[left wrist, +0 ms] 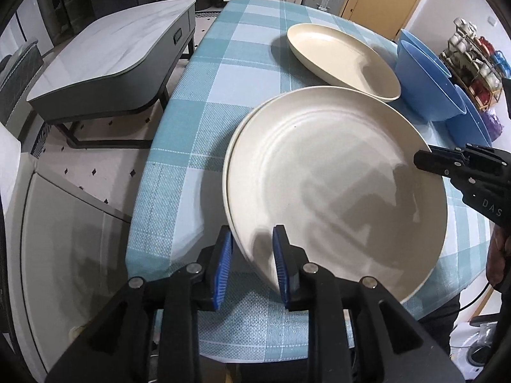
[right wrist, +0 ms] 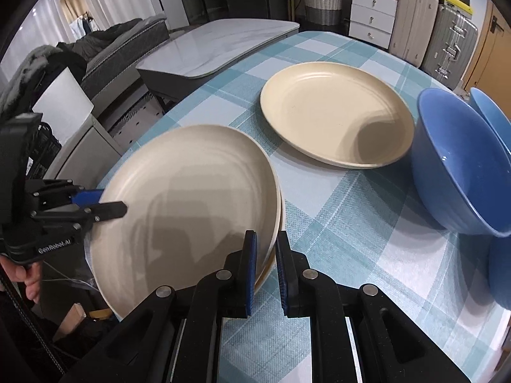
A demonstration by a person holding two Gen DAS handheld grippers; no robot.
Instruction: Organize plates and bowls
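On the checked blue tablecloth point(right wrist: 351, 223) | we are pinching the round cream plate point(right wrist: 191, 191) with the right gripper point(right wrist: 266, 268) to stack it | left gripper point(left wrist: 252, 268) is loosely apart around the rim

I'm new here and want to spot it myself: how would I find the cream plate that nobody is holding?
Start at the table with the blue-and-white checked cloth. Toward its far side, a lone cream plate lies flat on the cloth, next to the blue bowls. Unlike the stacked cream plates nearer the edge, it is single and no hand-held gripper touches it.
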